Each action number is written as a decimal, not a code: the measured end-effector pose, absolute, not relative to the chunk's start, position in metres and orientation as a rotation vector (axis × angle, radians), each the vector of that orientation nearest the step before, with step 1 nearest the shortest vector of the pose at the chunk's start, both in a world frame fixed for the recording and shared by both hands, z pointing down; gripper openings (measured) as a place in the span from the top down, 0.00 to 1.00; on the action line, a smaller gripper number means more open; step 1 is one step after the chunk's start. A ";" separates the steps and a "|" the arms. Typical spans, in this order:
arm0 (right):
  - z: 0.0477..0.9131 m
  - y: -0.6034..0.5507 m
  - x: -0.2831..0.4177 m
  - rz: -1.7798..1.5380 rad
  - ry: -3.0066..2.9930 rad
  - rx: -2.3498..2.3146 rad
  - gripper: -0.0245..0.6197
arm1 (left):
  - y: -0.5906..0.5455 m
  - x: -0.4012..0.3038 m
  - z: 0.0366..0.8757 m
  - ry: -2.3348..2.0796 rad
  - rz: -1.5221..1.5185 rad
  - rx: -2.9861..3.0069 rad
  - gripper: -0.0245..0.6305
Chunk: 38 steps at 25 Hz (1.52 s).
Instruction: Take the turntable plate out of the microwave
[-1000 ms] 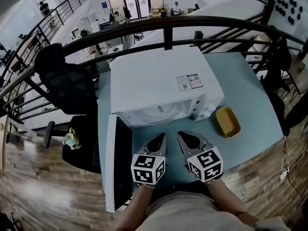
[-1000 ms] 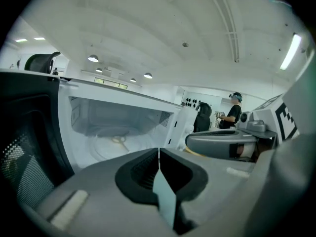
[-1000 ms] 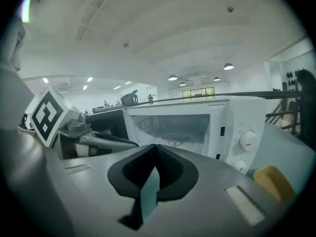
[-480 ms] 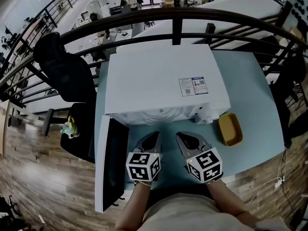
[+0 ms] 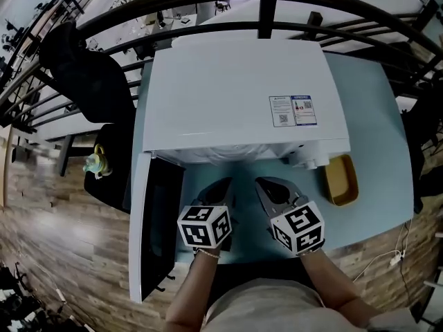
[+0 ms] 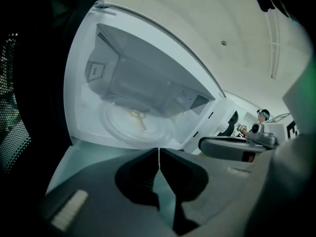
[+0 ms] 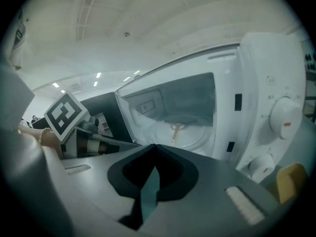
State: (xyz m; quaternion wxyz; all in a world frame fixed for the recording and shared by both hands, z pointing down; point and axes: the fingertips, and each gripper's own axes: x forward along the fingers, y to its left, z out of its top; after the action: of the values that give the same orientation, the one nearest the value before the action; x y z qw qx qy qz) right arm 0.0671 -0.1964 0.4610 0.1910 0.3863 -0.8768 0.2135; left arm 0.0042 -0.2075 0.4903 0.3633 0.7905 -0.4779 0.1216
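The white microwave (image 5: 235, 95) stands on the pale blue table with its door (image 5: 158, 220) swung open to the left. Inside, the clear glass turntable plate (image 6: 136, 122) lies flat on the cavity floor; the right gripper view also shows this plate (image 7: 180, 130). My left gripper (image 5: 225, 185) and right gripper (image 5: 261, 183) hover side by side just in front of the opening. Both are outside the cavity and apart from the plate. The left gripper (image 6: 158, 149) is shut with nothing in it. The right gripper (image 7: 154, 146) is also shut and holds nothing.
A yellow dish (image 5: 342, 180) sits on the table (image 5: 374, 116) right of the microwave, below its control dials (image 7: 284, 115). A black railing runs behind the table and a black office chair (image 5: 90, 81) stands at the left. The open door bounds the left side.
Both grippers have sunk a little in front of the open cavity, still shut. The head view has leaned in over the microwave, which now fills more of the picture.
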 end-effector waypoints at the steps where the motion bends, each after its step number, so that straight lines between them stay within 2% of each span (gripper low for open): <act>1: 0.466 -0.197 0.067 0.612 -2.454 1.083 0.92 | -0.209 0.003 0.494 -1.234 0.322 2.029 0.96; 11: 0.489 -0.202 0.063 0.655 -2.430 1.051 0.92 | -0.227 -0.008 0.522 -1.250 0.195 1.868 0.95; 19: 0.498 -0.202 0.063 0.672 -2.423 1.043 0.92 | -0.240 -0.007 0.527 -1.206 0.054 1.797 0.88; 25: 0.509 -0.197 0.068 0.698 -2.375 1.055 0.92 | -0.241 -0.005 0.539 -1.130 -0.009 1.716 0.72; 34: 0.510 -0.197 0.072 0.712 -2.393 1.058 0.92 | -0.257 -0.012 0.544 -1.107 -0.143 1.630 0.72; 38: 0.509 -0.198 0.071 0.712 -2.403 1.050 0.92 | -0.261 -0.012 0.544 -1.107 -0.179 1.610 0.77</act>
State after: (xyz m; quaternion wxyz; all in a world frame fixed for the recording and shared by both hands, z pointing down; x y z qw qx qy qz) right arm 0.0711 -0.1976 0.5092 0.2105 0.3777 -0.8646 0.2560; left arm -0.0119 -0.2614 0.5437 0.5562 0.6819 -0.4690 -0.0760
